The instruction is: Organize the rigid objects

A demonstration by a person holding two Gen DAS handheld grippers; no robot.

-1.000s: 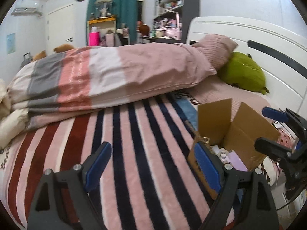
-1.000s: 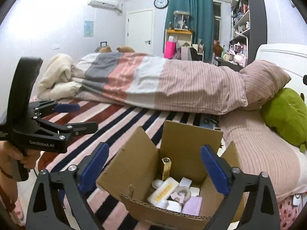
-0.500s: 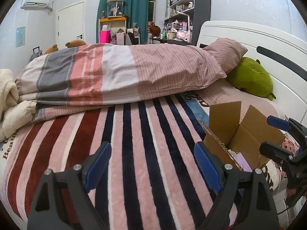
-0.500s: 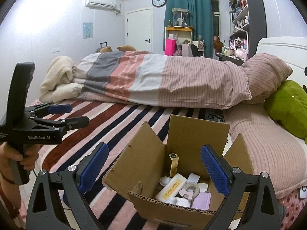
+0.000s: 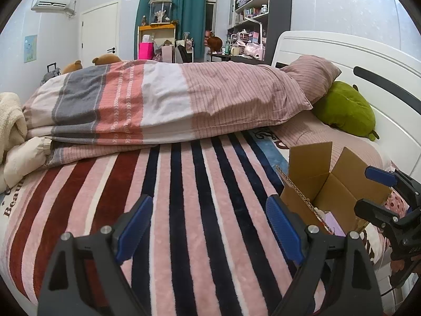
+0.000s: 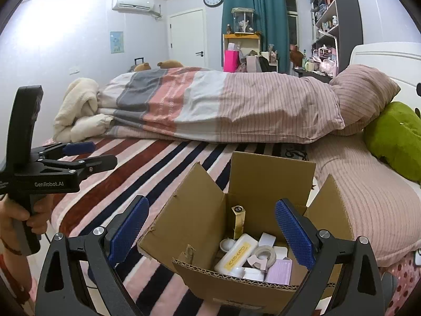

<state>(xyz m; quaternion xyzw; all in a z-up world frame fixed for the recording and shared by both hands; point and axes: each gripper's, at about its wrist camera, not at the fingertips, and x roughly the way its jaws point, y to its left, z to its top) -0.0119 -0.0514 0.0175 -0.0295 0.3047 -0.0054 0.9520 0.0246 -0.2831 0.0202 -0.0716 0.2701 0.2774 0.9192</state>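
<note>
An open cardboard box [image 6: 200,210] stands on the striped bed blanket [image 6: 147,158]. Inside lie several small items: a gold tube [image 6: 238,221], a white case with a yellow label [image 6: 236,256], a tape roll [image 6: 264,254] and a lilac box [image 6: 280,275]. My right gripper [image 6: 210,233] is open and empty, just above the box's near side. My left gripper [image 5: 209,226] is open and empty over the blanket, left of the box [image 5: 331,184]. The left gripper also shows in the right wrist view [image 6: 86,155], and the right gripper in the left wrist view [image 5: 373,192].
A folded striped duvet [image 5: 171,105] lies across the bed behind. A pink pillow [image 5: 310,79] and a green plush [image 5: 344,110] sit by the white headboard [image 5: 368,58]. A cream blanket [image 6: 79,110] is heaped at the left.
Both grippers have drawn back and lifted slightly; the box sits farther off in both views. Both stay open and empty.
</note>
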